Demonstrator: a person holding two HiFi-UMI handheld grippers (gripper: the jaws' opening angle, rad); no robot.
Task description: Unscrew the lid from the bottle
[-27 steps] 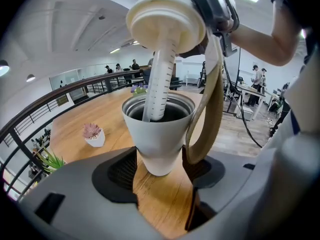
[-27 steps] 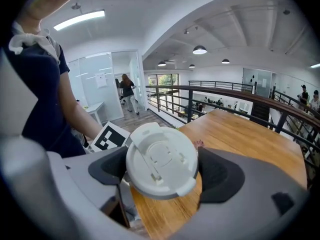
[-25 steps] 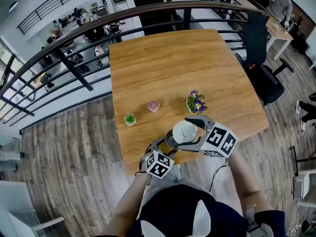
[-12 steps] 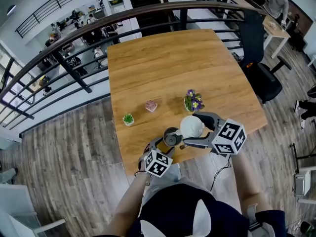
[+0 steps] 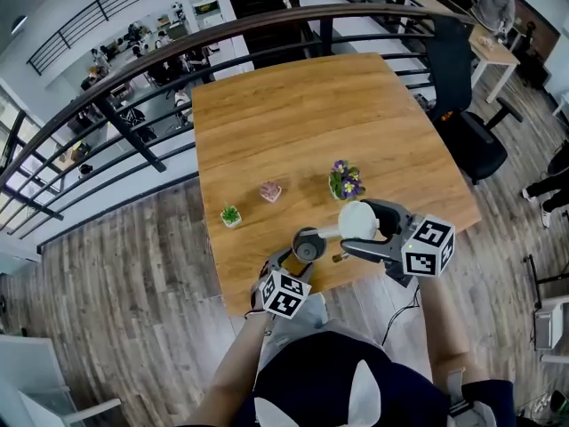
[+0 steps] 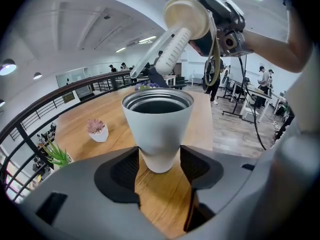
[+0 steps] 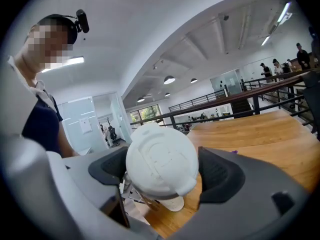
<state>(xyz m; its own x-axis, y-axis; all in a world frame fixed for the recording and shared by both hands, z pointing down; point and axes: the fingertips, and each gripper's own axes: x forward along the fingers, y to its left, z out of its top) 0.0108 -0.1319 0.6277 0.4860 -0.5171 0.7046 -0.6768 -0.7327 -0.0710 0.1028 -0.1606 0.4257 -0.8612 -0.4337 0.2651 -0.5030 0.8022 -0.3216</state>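
Starting leftmost on the grained wooden table [image 5: 293, 114], a spiky green succulent [image 5: 232, 215] in a white pot and a pink plant [image 5: 270, 191] sit back from the near edge. Next, close to that edge, the bottle [image 5: 309, 244] stands upright: a smooth white tapered cup with a metal rim, its mouth uncovered, its inside too dark to read. The left gripper [image 5: 305, 254] is closing, its black textured pads [image 6: 122, 171] touching both sides of the bottle's foot. A pot of purple flowers [image 5: 346, 181] follows. Rightmost, the right gripper [image 5: 362, 227] clamps the round white plastic lid [image 5: 356, 219], held in the air clear of the bottle; a ribbed tube [image 6: 174, 48] hangs beneath it, its far end hard to make out. Three potted plants, one bottle, one lid, two grippers.
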